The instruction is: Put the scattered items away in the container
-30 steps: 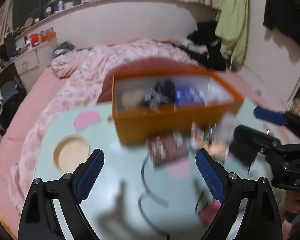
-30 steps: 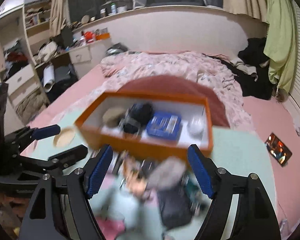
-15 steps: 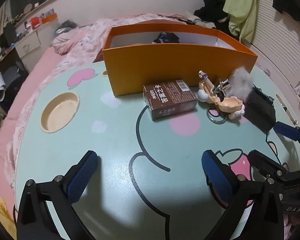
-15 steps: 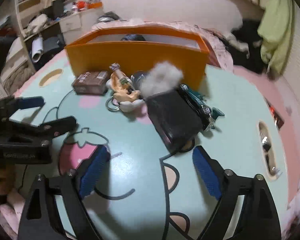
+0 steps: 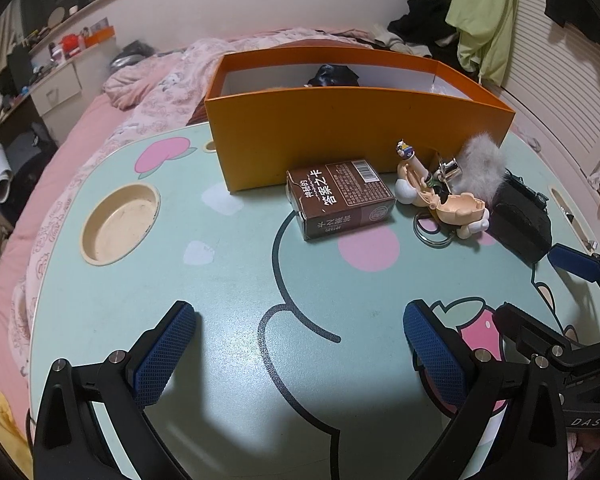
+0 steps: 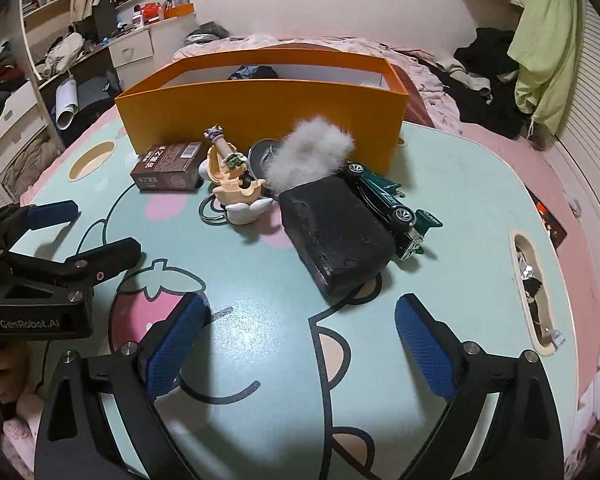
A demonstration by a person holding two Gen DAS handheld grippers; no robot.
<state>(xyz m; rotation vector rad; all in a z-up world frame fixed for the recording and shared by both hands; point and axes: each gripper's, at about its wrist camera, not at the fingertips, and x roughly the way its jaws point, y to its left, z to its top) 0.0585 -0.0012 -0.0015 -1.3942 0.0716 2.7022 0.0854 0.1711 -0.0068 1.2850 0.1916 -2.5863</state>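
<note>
An orange box [image 5: 340,136] [image 6: 260,120] stands at the back of the mint lap table [image 5: 228,360], with a dark item [image 5: 334,76] inside. In front of it lie a brown carton [image 5: 340,196] [image 6: 168,166], a cream figurine keychain [image 5: 456,210] [image 6: 236,188], a grey fluffy pom [image 5: 480,164] [image 6: 308,152], a black pouch [image 5: 520,220] [image 6: 336,236] and a green toy car [image 6: 392,204]. My left gripper [image 5: 298,320] [image 6: 84,232] hovers open over bare table, short of the carton. My right gripper [image 6: 302,308] [image 5: 540,292] sits just short of the pouch, its jaws opening with nothing between them.
A round cup recess [image 5: 118,222] is sunk in the table's left side and a narrow slot [image 6: 534,292] holding small bits runs along its right edge. The table rests on a pink bed [image 5: 100,120] with a rumpled blanket behind the box.
Both grippers have sunk toward the table, so I now face the box's front wall instead of looking into it. Both pairs of jaws stand wider. Nothing was picked up.
</note>
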